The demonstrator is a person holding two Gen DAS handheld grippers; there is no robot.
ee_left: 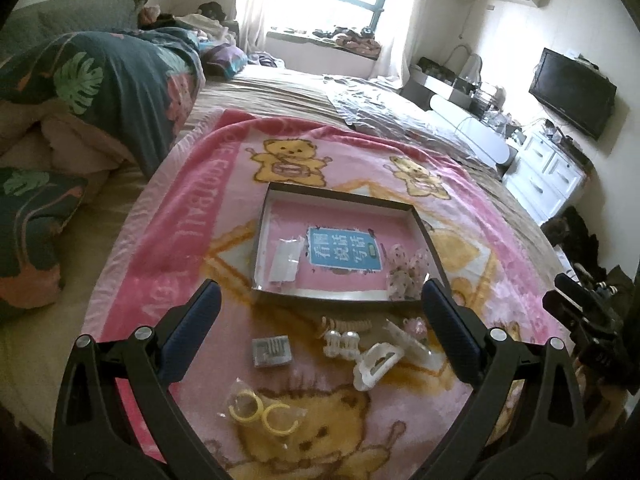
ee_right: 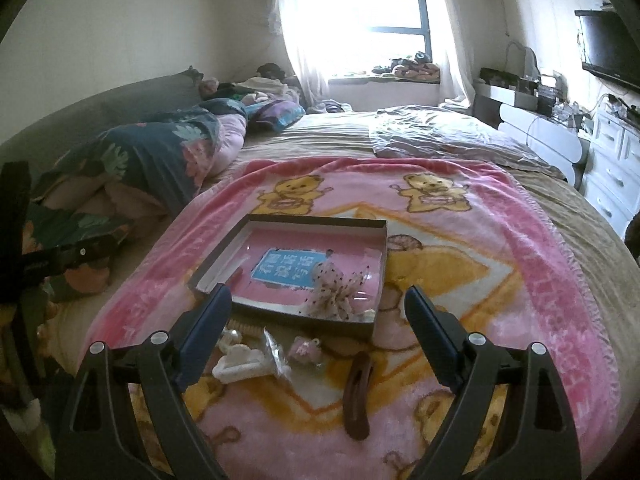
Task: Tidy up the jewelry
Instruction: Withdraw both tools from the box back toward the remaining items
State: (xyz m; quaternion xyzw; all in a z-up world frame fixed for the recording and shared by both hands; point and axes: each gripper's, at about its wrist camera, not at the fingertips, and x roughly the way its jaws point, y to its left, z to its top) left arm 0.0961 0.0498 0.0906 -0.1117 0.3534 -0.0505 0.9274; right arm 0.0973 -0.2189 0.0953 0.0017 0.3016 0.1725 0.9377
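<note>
Left wrist view shows the left gripper (ee_left: 320, 304) spread and empty above clips (ee_left: 374, 364) lying near the box (ee_left: 340, 294) on the blanket (ee_left: 192, 216), while the right gripper (ee_right: 318, 304) also gapes empty over a brown clip (ee_right: 357, 394).

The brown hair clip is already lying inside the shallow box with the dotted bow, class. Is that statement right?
Not quite. The brown hair clip lies on the pink blanket in front of the shallow box, outside it. The dotted bow is inside the box, as stated. The right wrist view shows this.
</note>
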